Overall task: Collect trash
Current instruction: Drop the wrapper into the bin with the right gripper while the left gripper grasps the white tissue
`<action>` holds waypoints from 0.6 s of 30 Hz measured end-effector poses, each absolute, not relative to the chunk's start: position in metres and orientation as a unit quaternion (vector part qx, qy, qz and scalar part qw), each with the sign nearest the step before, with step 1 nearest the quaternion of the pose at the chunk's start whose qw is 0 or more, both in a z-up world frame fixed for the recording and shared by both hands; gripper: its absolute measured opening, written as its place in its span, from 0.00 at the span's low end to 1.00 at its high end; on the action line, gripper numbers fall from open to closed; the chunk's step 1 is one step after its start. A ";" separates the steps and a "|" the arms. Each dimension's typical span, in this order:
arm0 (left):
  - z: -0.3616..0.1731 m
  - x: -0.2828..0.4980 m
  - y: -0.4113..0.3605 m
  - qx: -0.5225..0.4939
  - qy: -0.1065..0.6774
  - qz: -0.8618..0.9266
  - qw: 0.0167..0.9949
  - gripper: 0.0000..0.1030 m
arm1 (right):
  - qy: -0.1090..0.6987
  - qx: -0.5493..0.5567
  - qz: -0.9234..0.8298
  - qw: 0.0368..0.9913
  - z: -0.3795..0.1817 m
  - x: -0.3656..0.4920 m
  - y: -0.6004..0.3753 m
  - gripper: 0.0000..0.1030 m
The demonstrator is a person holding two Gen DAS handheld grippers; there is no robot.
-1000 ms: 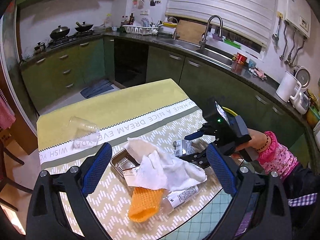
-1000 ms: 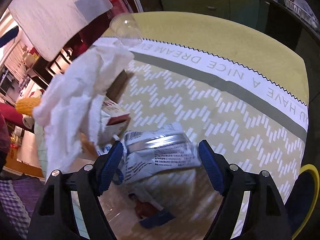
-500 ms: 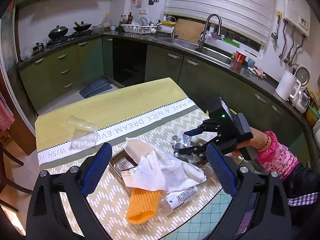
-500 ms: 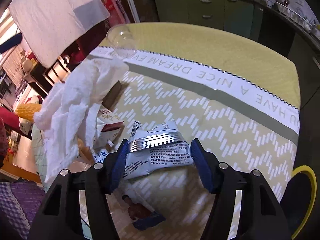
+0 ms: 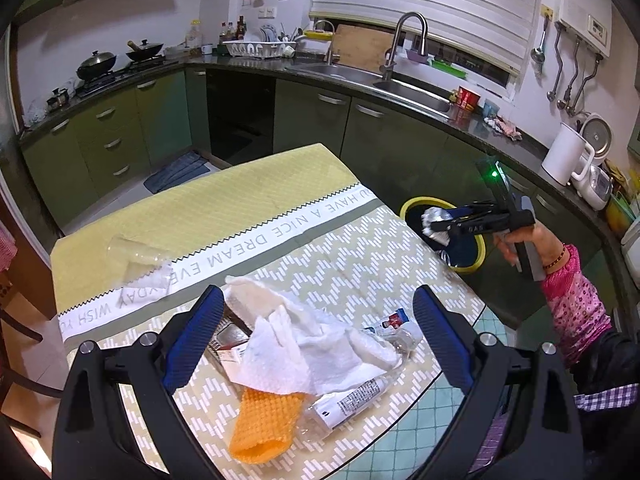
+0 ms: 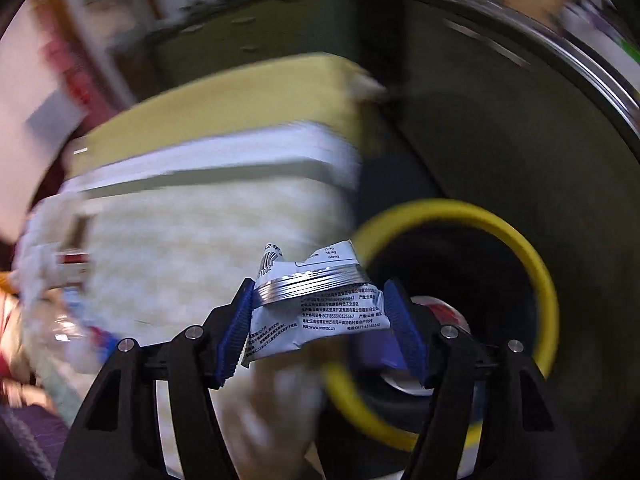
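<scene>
Right gripper (image 6: 320, 316) is grasping the silver-white snack wrapper (image 6: 316, 300): both blue pads are pressing on its ends, though the jaws are easing apart right now. In the left wrist view the right gripper (image 5: 436, 226) is hanging past the worktop's right edge, over the yellow-rimmed trash bin (image 5: 478, 258) on the floor, wrapper (image 5: 434, 224) at its tip. In the right wrist view the wrapper is sitting just left of the bin's rim (image 6: 536, 264); some trash is already lying inside, too blurred to name. A hand (image 5: 528, 242) in a pink floral sleeve (image 5: 576, 308) is holding that gripper.

Left gripper (image 5: 316, 350) is released, fingers spread wide with nothing between the pads, hovering over the near pile on the worktop (image 5: 248, 216).

Pile, near side:
- crumpled white paper towel (image 5: 304, 344) lying on top
- orange waffle-textured sleeve (image 5: 266, 418) sticking out toward the near edge
- clear plastic bottle with a white label (image 5: 352, 398) lying on its side just right of the orange sleeve
- small metal tray (image 5: 224, 330) partly under the towel
- small tube with a red-blue label (image 5: 394, 318) at the right of the towel

Clear plastic cup (image 5: 138, 258) is lying on its side, far left, well apart from the pile.
</scene>
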State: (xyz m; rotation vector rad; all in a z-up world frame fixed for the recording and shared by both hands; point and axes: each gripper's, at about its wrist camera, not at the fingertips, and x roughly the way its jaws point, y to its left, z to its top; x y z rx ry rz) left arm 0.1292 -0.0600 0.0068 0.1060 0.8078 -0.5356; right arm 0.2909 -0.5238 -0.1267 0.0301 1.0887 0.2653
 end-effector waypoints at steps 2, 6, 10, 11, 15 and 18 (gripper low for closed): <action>0.004 0.131 -0.064 0.054 0.392 -0.260 0.881 0.88 | 0.528 0.021 0.087 0.845 -0.141 0.293 -0.551 0.64; 0.000 0.135 -0.072 0.063 0.400 -0.262 0.876 0.88 | 0.544 0.030 0.038 0.837 -0.163 0.295 -0.587 0.65; -0.006 0.139 -0.078 0.068 0.410 -0.264 0.871 0.88 | 0.554 0.041 0.007 0.831 -0.178 0.297 -0.608 0.68; -0.007 0.140 -0.079 0.069 0.412 -0.264 0.869 0.88 | 0.555 0.046 0.003 0.830 -0.180 0.297 -0.612 0.69; -0.014 0.145 -0.084 0.075 0.423 -0.265 0.863 0.88 | 0.554 0.060 -0.002 0.830 -0.181 0.289 -0.621 0.69; -0.018 0.151 -0.085 0.078 0.434 -0.269 0.857 0.88 | 0.546 0.066 0.002 0.835 -0.175 0.280 -0.621 0.69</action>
